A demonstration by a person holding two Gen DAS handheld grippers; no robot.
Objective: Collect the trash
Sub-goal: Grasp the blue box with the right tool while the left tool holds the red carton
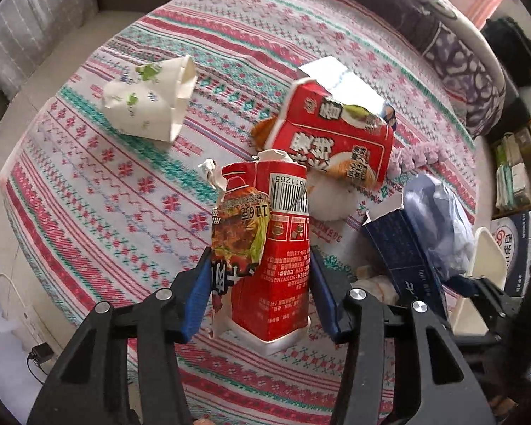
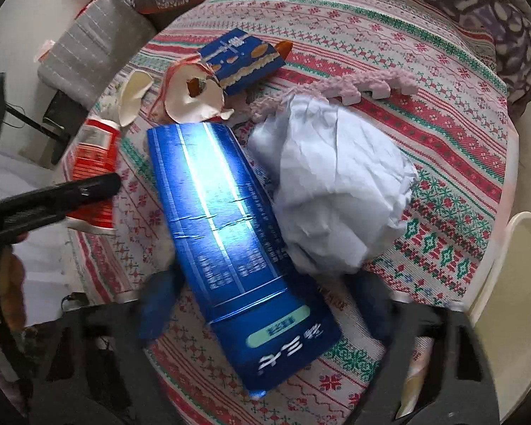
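A home living room: patterned tablecloth point(image 1: 124, 191) on a round table, cushions point(image 1: 39, 28) and sofa behind.

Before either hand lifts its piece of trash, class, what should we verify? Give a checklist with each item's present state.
1. Red carton sits between the left gripper jaws: ok.
2. Left pads pressing the carton: cannot tell.
3. Blue box lies between the right gripper jaws: ok.
4. Right pads gripping the box: not ok, gaps show.
5. Crumpled pale paper clear of the box: not ok, touching.

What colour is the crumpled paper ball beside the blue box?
Pale blue crumpled paper ball; clearest in the right wrist view.
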